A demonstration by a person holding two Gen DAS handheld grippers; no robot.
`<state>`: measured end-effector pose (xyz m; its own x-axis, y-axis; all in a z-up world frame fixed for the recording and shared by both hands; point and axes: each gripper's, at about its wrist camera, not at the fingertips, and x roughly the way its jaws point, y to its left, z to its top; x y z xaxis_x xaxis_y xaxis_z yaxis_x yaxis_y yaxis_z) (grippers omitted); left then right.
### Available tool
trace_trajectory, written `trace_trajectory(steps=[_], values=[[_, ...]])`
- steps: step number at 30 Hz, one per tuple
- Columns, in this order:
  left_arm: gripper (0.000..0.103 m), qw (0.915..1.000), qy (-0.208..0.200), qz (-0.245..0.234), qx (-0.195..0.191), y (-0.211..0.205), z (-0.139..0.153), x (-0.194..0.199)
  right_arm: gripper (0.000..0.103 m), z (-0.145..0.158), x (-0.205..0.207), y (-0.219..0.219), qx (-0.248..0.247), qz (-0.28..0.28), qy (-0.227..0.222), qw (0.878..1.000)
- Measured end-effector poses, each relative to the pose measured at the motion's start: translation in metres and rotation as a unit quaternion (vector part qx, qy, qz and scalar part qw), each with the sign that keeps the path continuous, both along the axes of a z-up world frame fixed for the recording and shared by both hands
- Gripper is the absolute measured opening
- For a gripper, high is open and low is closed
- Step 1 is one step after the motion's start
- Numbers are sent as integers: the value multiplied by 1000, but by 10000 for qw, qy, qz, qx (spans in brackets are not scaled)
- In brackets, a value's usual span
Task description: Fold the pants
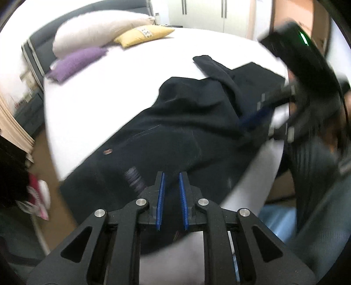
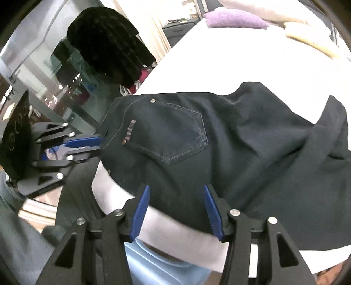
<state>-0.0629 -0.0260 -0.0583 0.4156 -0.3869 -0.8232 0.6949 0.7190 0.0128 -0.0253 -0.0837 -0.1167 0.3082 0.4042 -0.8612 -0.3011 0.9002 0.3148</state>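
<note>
Dark navy pants (image 1: 175, 122) lie rumpled on the white bed (image 1: 109, 92), waistband at the near edge, legs bunched toward the far right. In the right wrist view the back pocket (image 2: 175, 136) faces up. My left gripper (image 1: 171, 175) sits at the waistband with its blue pads nearly together and cloth between them; it also shows at the left of the right wrist view (image 2: 101, 144), pinching the waistband edge. My right gripper (image 2: 176, 190) is open over the pants' near edge, with cloth lying between its spread fingers. It appears blurred at the right of the left wrist view (image 1: 258, 118).
A purple pillow (image 1: 74, 63), a white pillow (image 1: 96, 30) and a yellow cushion (image 1: 142, 35) lie at the head of the bed. A white wardrobe (image 1: 208, 13) stands behind. A light blue bin (image 2: 153, 263) sits below the bed edge. Dark clothing (image 2: 105, 43) hangs at the left.
</note>
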Motion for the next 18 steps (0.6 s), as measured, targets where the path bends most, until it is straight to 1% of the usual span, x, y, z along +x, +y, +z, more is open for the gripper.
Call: trace_trajectory(steps=[1,2,3,4,5,7,8,9,10,11,12,13,14,16,17,18], values=[[13,9997,256,64,-6,-8,-15,12,54,-21,6,-4,-43,-171,265,9995],[13,9984,519,138,190,-14,-36,22,51,-36,2,-6,-181,-324,454,9983],[13,9967,672,191,413,-18,-58,27,46,-44,0,-11,-202,-431,502,9976],[12,9976,585,194,321,-16,-63,26,43,-41,-7,-17,-30,-462,352,9983],[12,9980,544,205,267,-14,-62,24,43,-38,-12,-21,17,-446,338,9984],[13,9974,595,250,322,-10,-57,24,43,-30,-25,-38,63,-438,256,9987],[13,9970,592,313,392,-8,-52,25,47,-24,-30,-52,46,-576,226,9981],[13,9967,557,382,439,-7,-46,26,47,-17,-32,-71,108,-780,164,9968],[13,9973,496,421,353,-7,-34,29,48,-13,-32,-86,227,-943,84,9952],[13,9976,492,423,224,-12,-26,31,56,-3,-28,-109,388,-1238,-74,9915],[13,9979,512,406,-23,-20,-13,36,59,5,-25,-129,540,-1497,-191,9871],[13,9978,514,361,-189,-28,-5,41,60,12,-18,-152,783,-1801,-275,9801],[13,9977,503,291,-354,-41,1,45,60,16,-9,-179,1119,-2118,-344,9703],[13,9955,603,203,-697,-69,7,58,60,18,8,-225,1735,-2679,-585,9459],[13,9921,800,183,-946,-83,5,67,60,22,19,-249,1929,-2971,-638,9330],[13,9892,956,173,-1098,-96,0,73,60,21,30,-267,2059,-3215,-610,9222]])
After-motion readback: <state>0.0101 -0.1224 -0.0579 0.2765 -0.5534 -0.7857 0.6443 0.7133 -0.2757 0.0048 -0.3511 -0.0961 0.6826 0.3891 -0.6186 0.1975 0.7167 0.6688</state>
